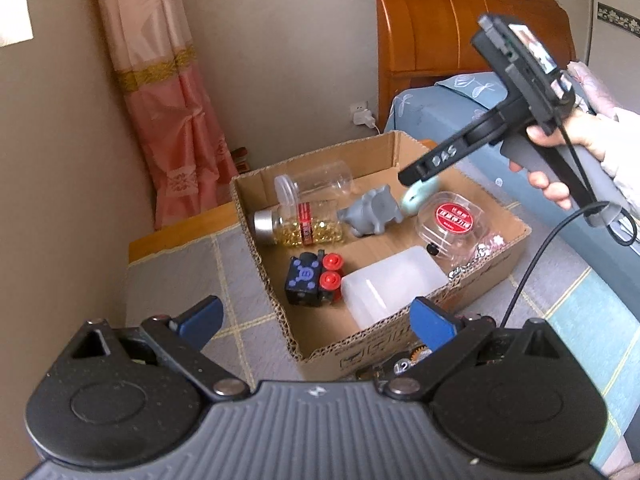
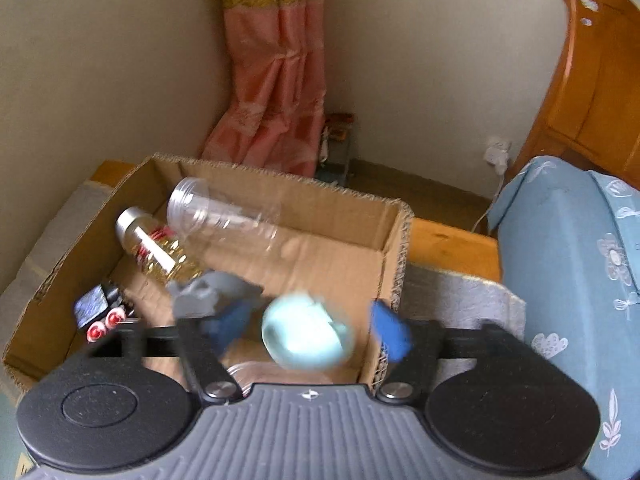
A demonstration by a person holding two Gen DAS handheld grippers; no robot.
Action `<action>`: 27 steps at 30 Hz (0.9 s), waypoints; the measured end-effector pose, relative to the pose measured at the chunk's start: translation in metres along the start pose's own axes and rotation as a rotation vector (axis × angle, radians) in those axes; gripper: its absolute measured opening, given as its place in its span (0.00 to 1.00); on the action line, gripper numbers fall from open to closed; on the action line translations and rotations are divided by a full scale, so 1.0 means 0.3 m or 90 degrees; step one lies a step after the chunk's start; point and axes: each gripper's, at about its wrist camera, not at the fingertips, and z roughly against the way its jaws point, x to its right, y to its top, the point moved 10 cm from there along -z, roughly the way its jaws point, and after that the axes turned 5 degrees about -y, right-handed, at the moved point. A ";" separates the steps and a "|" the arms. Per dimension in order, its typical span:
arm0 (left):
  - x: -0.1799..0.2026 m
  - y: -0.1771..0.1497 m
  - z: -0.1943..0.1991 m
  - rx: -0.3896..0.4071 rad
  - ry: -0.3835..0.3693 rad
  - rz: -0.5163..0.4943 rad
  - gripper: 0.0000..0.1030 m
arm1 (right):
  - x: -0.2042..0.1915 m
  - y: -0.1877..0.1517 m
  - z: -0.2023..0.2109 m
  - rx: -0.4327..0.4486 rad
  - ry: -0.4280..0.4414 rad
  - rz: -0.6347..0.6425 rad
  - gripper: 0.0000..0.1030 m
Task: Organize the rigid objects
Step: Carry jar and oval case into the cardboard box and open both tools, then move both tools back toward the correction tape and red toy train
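My right claw's view is smeared: the pale green round thing [image 2: 308, 334] between my fingers is a blur, its shape unclear. My left finger [image 1: 434, 326] hides a corner of the box [image 1: 256, 236]. A clock face [image 1: 402, 366] peeks out, mostly covered.

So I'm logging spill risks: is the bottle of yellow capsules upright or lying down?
Lying down. The capsule bottle rests on its side on the floor of the cardboard box, its silver cap pointing sideways.
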 end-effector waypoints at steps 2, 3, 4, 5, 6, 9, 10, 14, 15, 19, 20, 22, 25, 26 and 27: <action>0.001 -0.008 0.001 -0.003 0.001 0.002 0.96 | 0.006 0.006 0.030 0.013 0.003 -0.007 0.99; 0.002 -0.011 0.002 -0.003 0.001 0.004 0.97 | 0.009 0.008 0.043 0.015 0.004 -0.009 0.99; 0.005 -0.014 0.003 -0.004 0.001 0.005 0.96 | 0.013 0.013 0.052 0.018 0.003 -0.010 0.99; 0.007 -0.016 0.004 -0.006 0.001 0.006 0.97 | 0.015 0.011 0.068 0.022 0.000 -0.010 1.00; 0.010 -0.019 0.007 -0.006 0.002 0.007 0.97 | 0.015 0.010 0.080 0.023 0.000 -0.010 1.00; 0.026 -0.020 0.018 -0.005 -0.001 0.004 0.97 | 0.007 -0.003 0.126 0.032 0.003 -0.005 1.00; 0.032 -0.021 0.023 -0.005 0.000 0.002 0.97 | 0.003 -0.010 0.139 0.033 0.003 -0.002 1.00; 0.054 -0.018 0.044 0.000 0.003 -0.005 0.97 | -0.018 -0.034 0.193 0.040 0.008 0.007 1.00; 0.059 -0.018 0.051 0.001 0.002 -0.004 0.97 | -0.022 -0.040 0.205 0.043 0.009 0.007 1.00; 0.082 -0.020 0.083 0.018 -0.003 0.006 0.97 | -0.035 -0.071 0.256 0.054 0.015 -0.002 1.00; 0.088 -0.019 0.096 0.032 -0.007 0.008 0.97 | -0.038 -0.082 0.267 0.058 0.017 -0.007 1.00; 0.093 -0.017 0.120 0.060 -0.003 0.019 0.99 | -0.048 -0.117 0.297 0.064 0.013 -0.020 1.00; 0.098 -0.031 0.148 0.084 0.015 0.034 0.99 | -0.075 -0.186 0.356 0.084 0.008 -0.033 1.00; 0.099 -0.040 0.151 0.088 0.019 0.038 0.99 | -0.088 -0.214 0.375 0.092 0.010 -0.042 1.00; 0.100 -0.049 0.153 0.090 0.023 0.043 0.99 | -0.100 -0.246 0.393 0.097 0.015 -0.048 1.00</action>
